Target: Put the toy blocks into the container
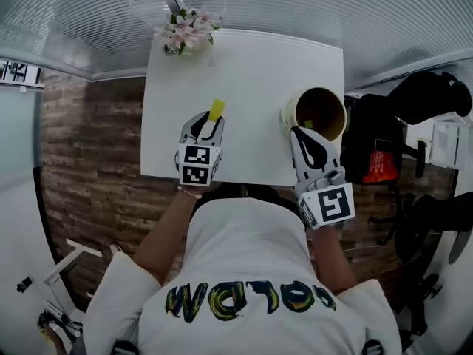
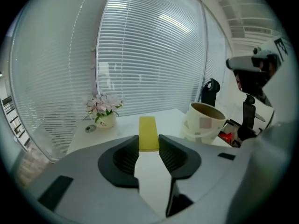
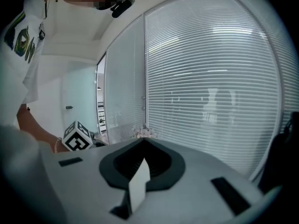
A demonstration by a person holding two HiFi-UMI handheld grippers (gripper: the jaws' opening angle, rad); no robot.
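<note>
The fingers of our left gripper point(image 2: 149, 143) are clamped on a yellow block point(image 2: 148, 129), held over the surface point(image 1: 251, 87), left of the container point(image 2: 204, 122). Those of our right gripper point(image 3: 144, 146) are together and empty. The block is not yet in.

Left gripper point(image 1: 211, 122) points toward 12 o'clock, angled downward, its jaws clamped on a yellow block point(image 1: 216, 110) that sticks out past their tips. Right gripper point(image 1: 298, 133), at its 3 o'clock, aims toward 11 o'clock, jaws together, empty.

Shirt point(image 1: 251, 272) print — lettering illegible, nothing else readable
</note>
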